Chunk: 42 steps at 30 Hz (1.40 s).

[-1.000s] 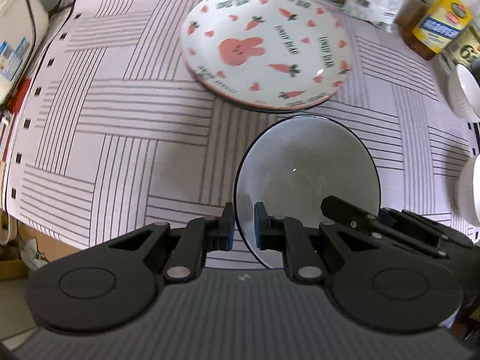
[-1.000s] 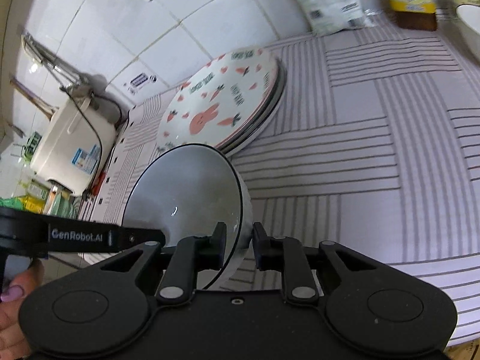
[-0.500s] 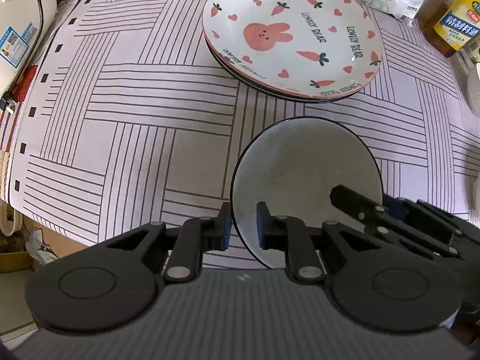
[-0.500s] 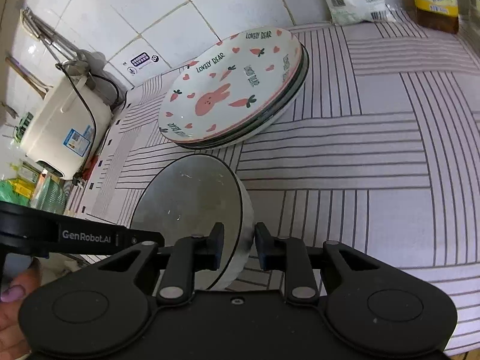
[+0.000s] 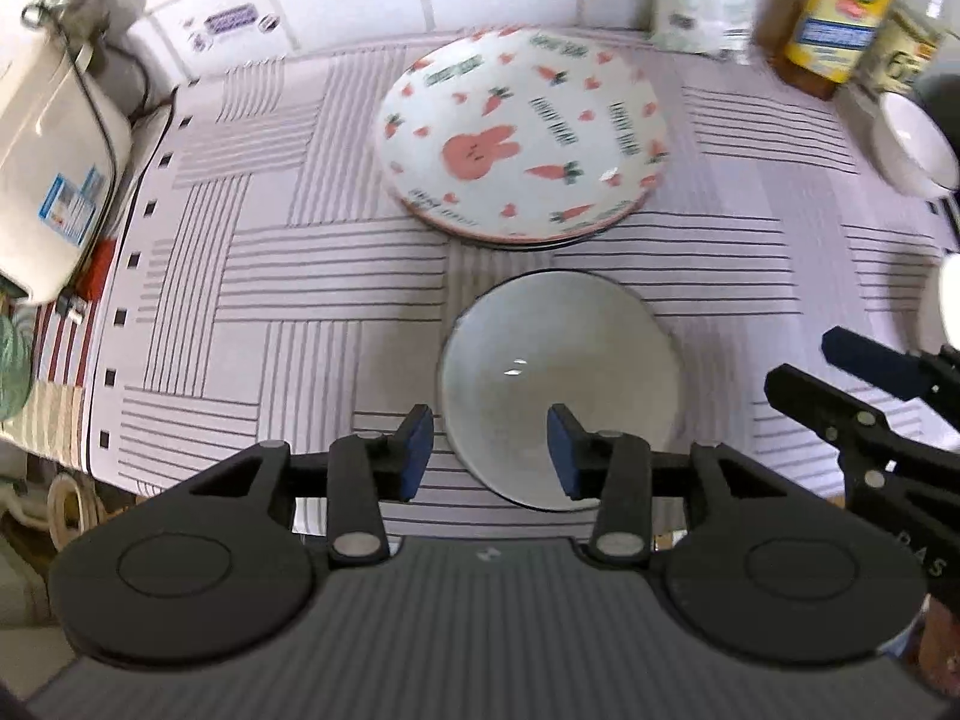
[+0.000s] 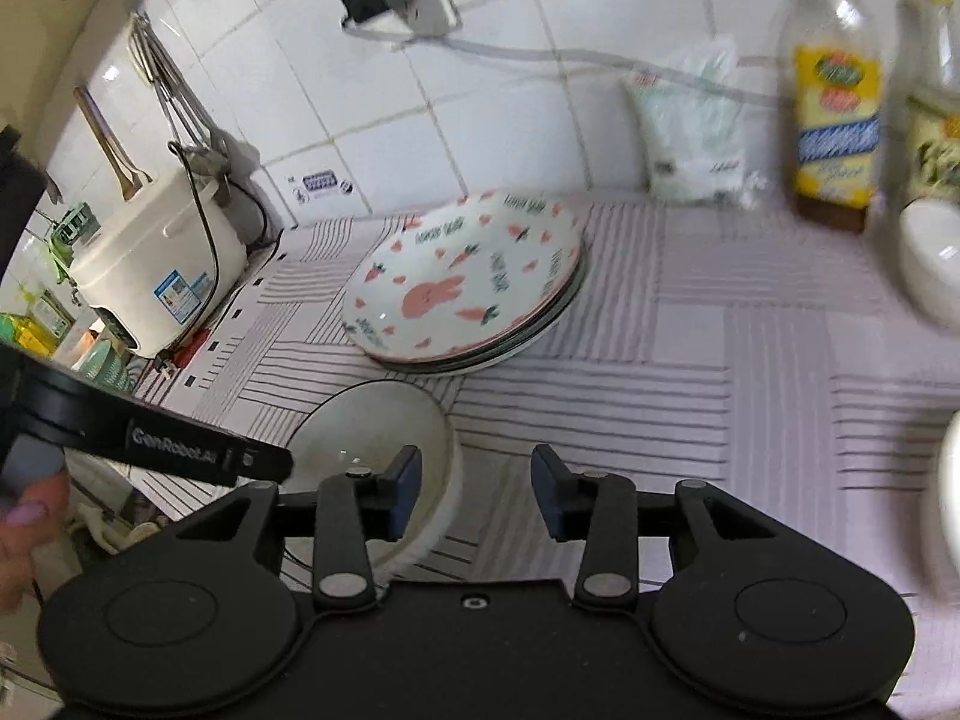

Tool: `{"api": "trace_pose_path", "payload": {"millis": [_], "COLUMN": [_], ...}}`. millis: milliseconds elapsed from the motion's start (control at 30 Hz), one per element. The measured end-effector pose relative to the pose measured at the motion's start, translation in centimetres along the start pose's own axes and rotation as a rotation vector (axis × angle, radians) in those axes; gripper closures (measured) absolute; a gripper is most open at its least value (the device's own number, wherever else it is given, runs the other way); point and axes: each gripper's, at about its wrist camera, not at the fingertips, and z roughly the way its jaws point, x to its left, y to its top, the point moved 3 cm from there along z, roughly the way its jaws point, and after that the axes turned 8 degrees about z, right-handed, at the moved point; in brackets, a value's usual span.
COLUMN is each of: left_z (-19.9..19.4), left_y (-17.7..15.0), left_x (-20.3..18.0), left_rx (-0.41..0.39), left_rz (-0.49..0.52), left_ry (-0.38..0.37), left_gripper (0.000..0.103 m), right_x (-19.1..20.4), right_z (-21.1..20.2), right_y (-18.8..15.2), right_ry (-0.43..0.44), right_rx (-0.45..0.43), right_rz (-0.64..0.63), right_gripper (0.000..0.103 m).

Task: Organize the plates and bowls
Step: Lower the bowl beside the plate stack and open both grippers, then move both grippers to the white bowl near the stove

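1. Black-rimmed bowl (image 5: 561, 384) sits on striped tablecloth (image 5: 270, 276), just in front of rabbit-print plate stack (image 5: 522, 132).
2. Left gripper (image 5: 489, 450): fingers just spread, clear of rim.
3. Right gripper (image 6: 474, 489): likewise just opened, holding nothing.

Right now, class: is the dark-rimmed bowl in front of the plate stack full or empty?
Empty. The left wrist view looks straight into the bowl: bare white inside, only a glint of light. It sits upright on the striped cloth.
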Motion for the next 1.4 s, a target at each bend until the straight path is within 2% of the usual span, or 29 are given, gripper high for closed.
{"api": "trace_pose_path", "payload": {"millis": [167, 300, 367, 433, 567, 733, 967, 1067, 1300, 1400], "left_z": [-2.2, -3.6, -4.2, -4.6, -5.2, -5.9, -4.7, -3.5, -0.1, 1.6], "left_y": [0.4, 1.0, 1.3, 1.5, 2.0, 3.3, 5.5, 6.3, 7.6, 8.1], "left_x": [-3.1, -6.0, -7.4, -8.8, -12.1, -15.8, -20.3, -22.2, -25.6, -26.7], "left_rx": [-0.037, -0.067, -0.080, -0.094, -0.146, -0.170, -0.174, -0.169, -0.150, -0.129], "left_rz": [0.071, 0.134, 0.162, 0.190, 0.257, 0.321, 0.346, 0.359, 0.384, 0.384], "left_ry": [-0.043, -0.079, -0.096, -0.108, -0.120, -0.184, -0.253, -0.259, -0.253, -0.268], "left_gripper": [0.060, 0.056, 0.054, 0.053, 0.051, 0.051, 0.046, 0.045, 0.045, 0.045], "right_x": [-1.1, -2.3, -2.8, -3.5, -5.1, -7.2, -10.1, -12.0, -15.0, -16.3], "right_z": [-4.0, -6.9, -8.1, -9.4, -10.6, -11.8, -12.2, -11.9, -10.4, -9.0], "right_y": [-0.6, -1.3, -1.8, -2.5, -3.7, -4.8, -5.8, -6.1, -6.9, -7.1], "right_ry": [-0.083, -0.146, -0.178, -0.211, -0.242, -0.324, -0.452, -0.505, -0.544, -0.550], "right_rx": [-0.067, -0.112, -0.131, -0.158, -0.169, -0.205, -0.255, -0.272, -0.264, -0.252], "right_rz": [-0.066, -0.064, -0.063, -0.062, -0.017, 0.058, 0.085, 0.123, 0.159, 0.177], "right_gripper": [0.047, 0.045, 0.038, 0.037, 0.037, 0.036, 0.032, 0.031, 0.029, 0.021]}}
